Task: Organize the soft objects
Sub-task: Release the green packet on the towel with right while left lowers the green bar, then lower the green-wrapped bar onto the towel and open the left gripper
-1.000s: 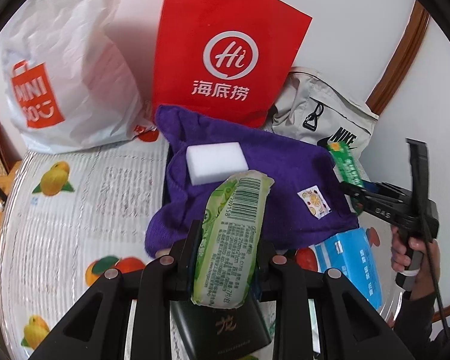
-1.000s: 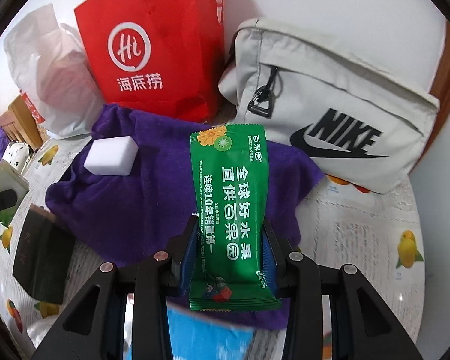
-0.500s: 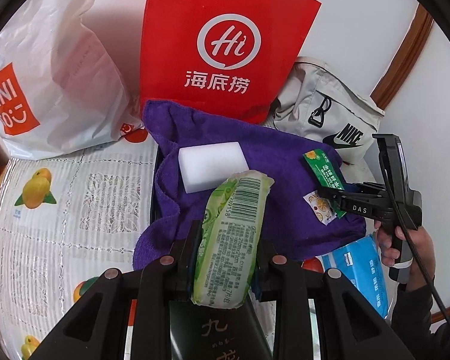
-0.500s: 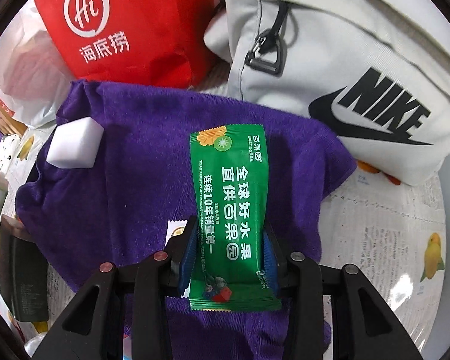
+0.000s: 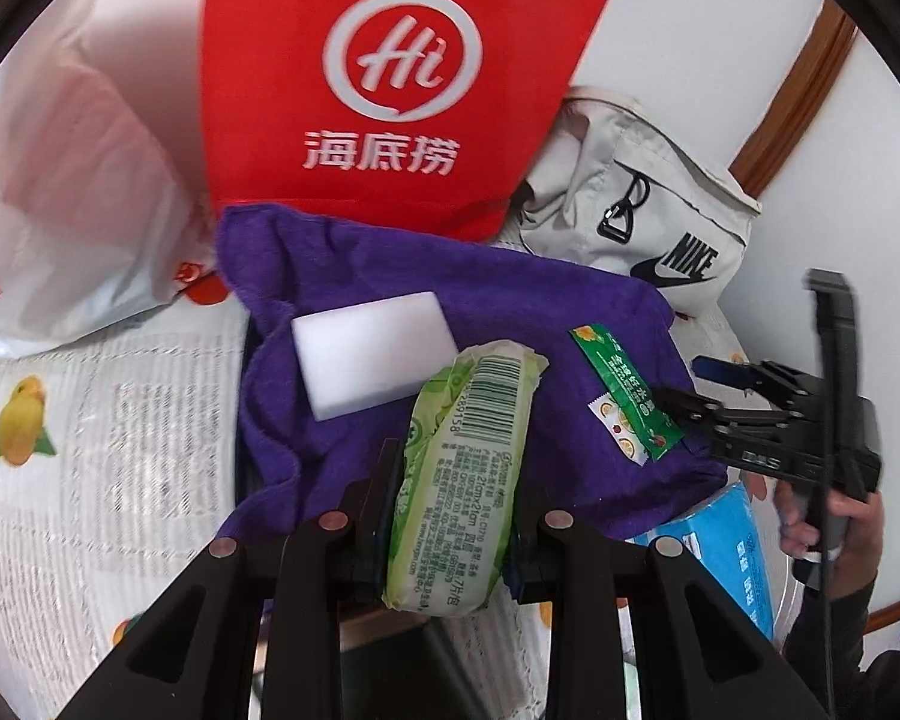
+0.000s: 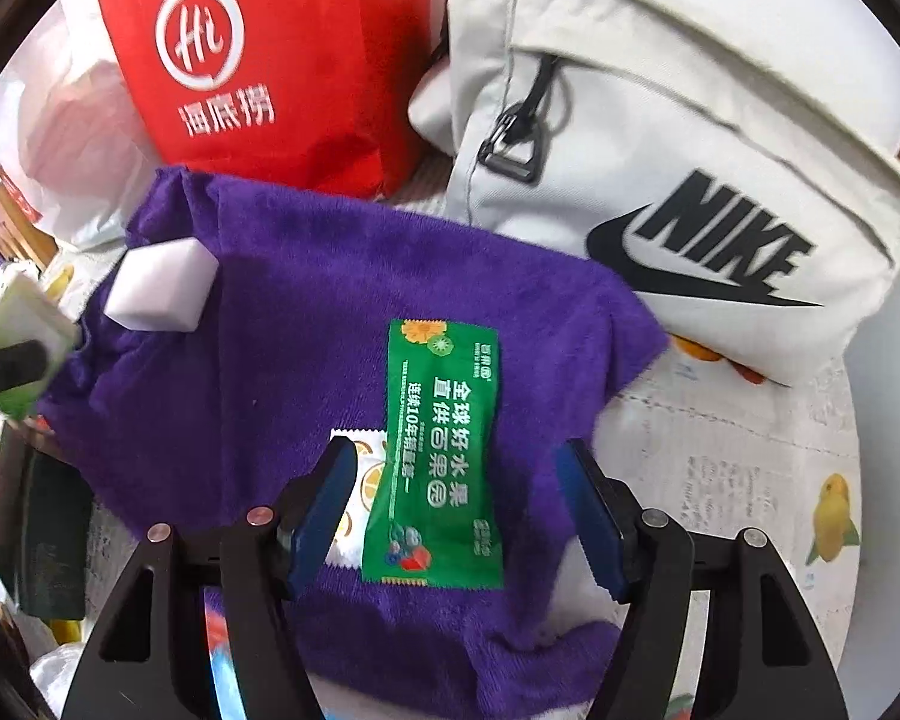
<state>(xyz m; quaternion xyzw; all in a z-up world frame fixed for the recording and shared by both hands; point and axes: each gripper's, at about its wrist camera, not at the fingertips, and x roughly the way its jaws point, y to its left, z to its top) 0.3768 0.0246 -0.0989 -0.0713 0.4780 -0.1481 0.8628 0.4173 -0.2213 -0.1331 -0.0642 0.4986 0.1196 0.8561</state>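
Fruit-print tablecloth [image 5: 90,420] under purple towel [image 6: 258,360]; white wall [image 5: 720,30] behind.

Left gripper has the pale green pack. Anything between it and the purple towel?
Nothing visible. The left gripper is shut on the pale green pack, with bare purple towel beyond its tip. The white sponge lies left of that line, the green sachet right.

A home: a fruit-print cloth [image 5: 90,420] covers the counter, with shopping bags [image 5: 390,78] and a sports bag [image 6: 660,150] against the wall.
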